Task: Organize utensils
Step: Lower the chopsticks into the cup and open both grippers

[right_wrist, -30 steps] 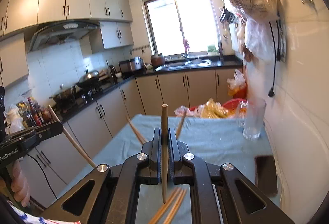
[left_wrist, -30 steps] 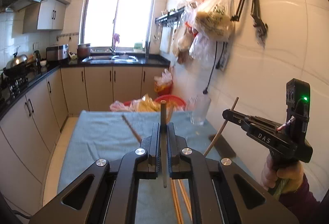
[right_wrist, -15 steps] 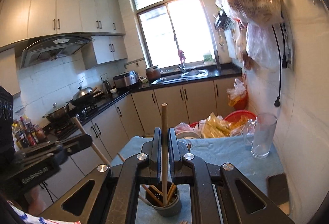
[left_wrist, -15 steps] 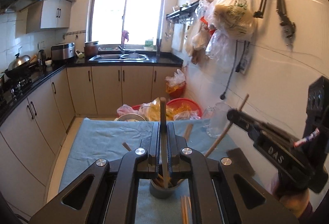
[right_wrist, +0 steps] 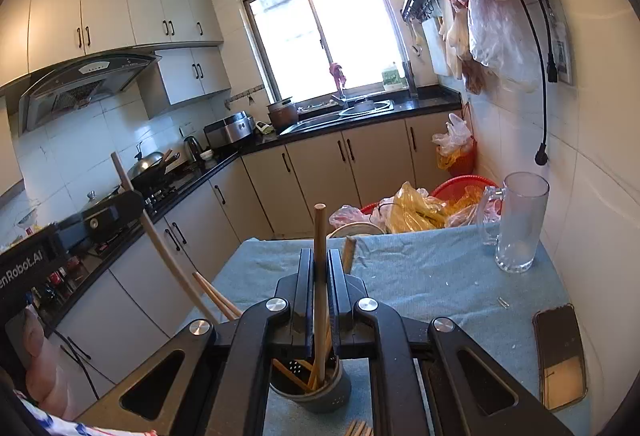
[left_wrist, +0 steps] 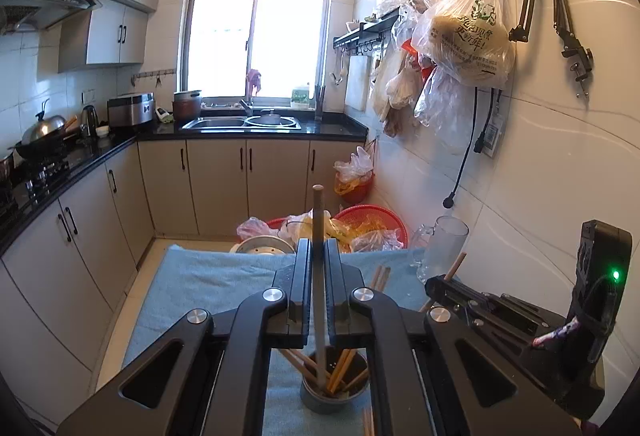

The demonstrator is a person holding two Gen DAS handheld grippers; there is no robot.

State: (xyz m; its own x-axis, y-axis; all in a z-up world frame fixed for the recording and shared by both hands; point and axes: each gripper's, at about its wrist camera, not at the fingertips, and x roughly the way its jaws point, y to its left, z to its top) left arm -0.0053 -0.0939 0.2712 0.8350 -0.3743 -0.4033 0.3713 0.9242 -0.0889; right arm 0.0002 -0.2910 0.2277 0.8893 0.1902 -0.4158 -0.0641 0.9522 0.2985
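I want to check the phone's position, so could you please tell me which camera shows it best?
The right wrist view: the phone lies in plain sight on the blue cloth near the wall. In the left wrist view the other gripper covers that spot, so no phone shows.

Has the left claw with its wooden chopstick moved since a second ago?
Yes. The left claw has come toward the near end of the blue cloth-covered table; the grey cup-shaped utensil holder, unseen before, now sits under its wooden chopstick.
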